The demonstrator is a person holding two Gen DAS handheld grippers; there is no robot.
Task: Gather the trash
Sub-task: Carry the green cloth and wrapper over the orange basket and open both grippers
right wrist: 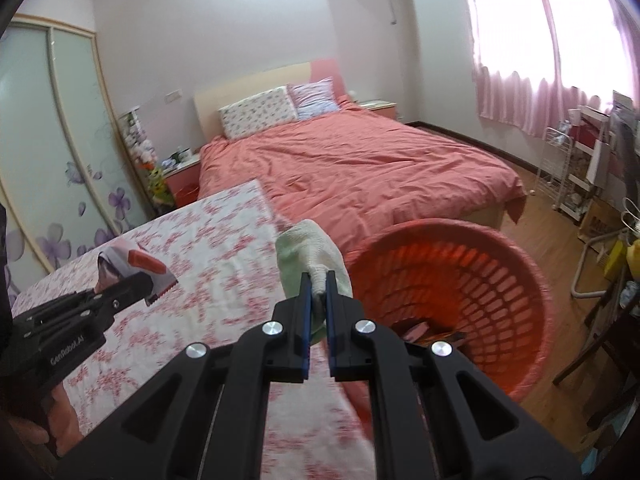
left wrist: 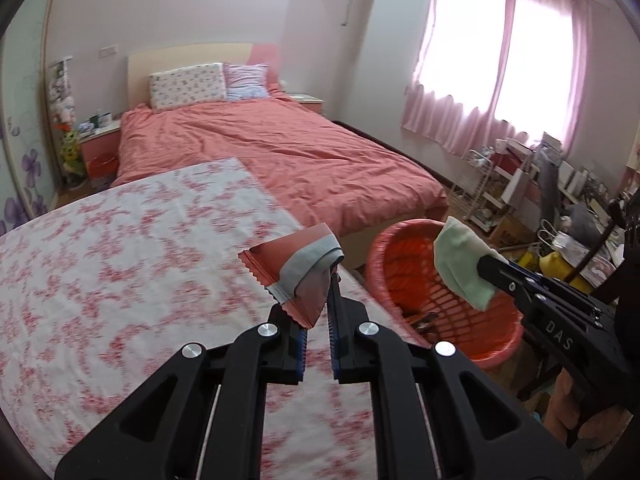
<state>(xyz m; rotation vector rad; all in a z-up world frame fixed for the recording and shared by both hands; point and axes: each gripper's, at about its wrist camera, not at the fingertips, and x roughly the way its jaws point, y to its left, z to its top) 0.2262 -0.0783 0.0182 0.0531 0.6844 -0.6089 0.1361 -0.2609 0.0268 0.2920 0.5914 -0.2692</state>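
Left gripper (left wrist: 316,280) pinches red serrated foil wrapper (left wrist: 298,268) over floral-cloth table (left wrist: 120,248); right gripper (right wrist: 318,280) clamps pale green crumpled tissue (right wrist: 310,250) beside orange plastic basket (right wrist: 500,256). Early release risks missing rim.

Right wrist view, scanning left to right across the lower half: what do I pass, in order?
Left gripper pinching a red wrapper → floral tablecloth → pale green cloth held in the right gripper → orange basket → cluttered floor at the far right.
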